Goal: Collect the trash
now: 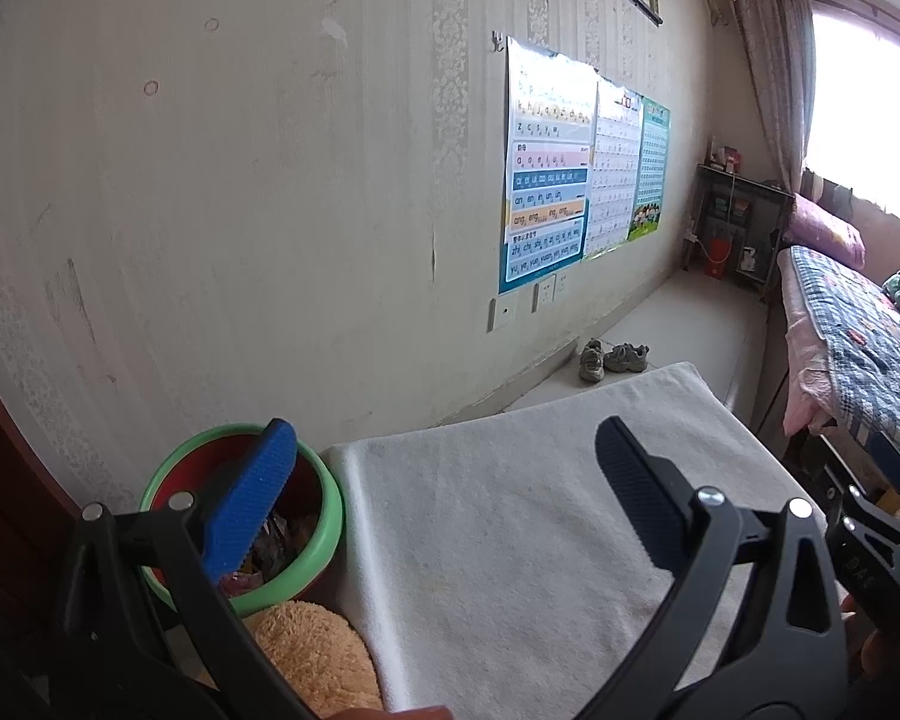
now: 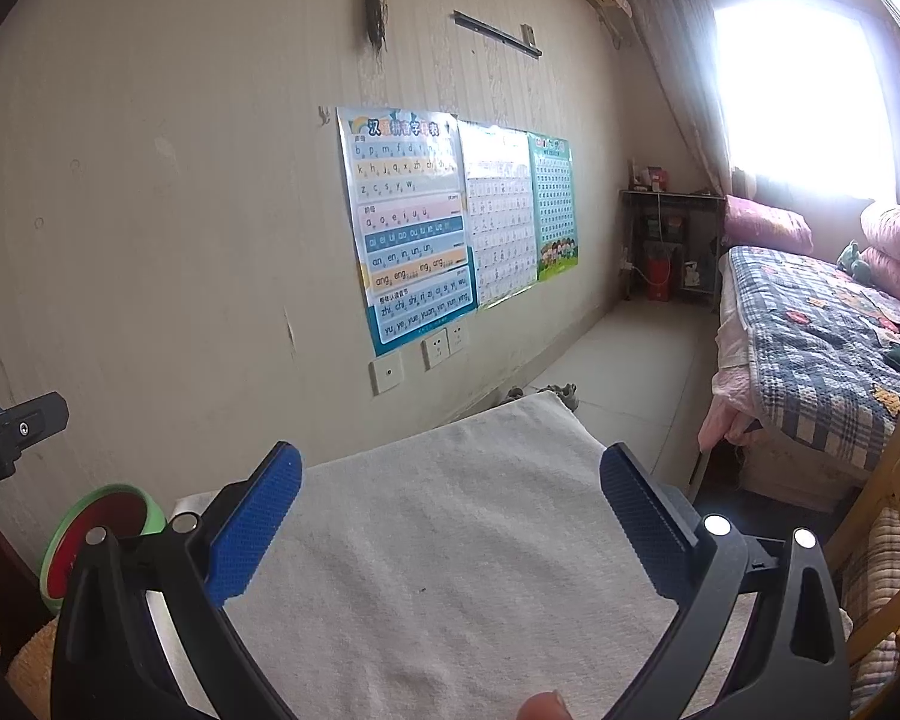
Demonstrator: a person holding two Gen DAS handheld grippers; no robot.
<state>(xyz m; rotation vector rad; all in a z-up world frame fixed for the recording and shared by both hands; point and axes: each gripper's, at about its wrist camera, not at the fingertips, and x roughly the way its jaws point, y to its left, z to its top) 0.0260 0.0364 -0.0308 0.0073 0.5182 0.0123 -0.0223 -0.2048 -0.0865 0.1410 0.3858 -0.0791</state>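
Observation:
A round bin with a green rim and red inside stands at the table's left edge by the wall, with crumpled wrappers in it. It also shows in the right wrist view. My left gripper is open and empty, its left finger over the bin, its right finger over the white cloth. My right gripper is open and empty above the same cloth. No trash shows on the cloth.
An orange plush cushion lies below the bin. The wall with posters runs along the left. Shoes sit on the floor beyond the table. A bed and a wooden chair stand at right.

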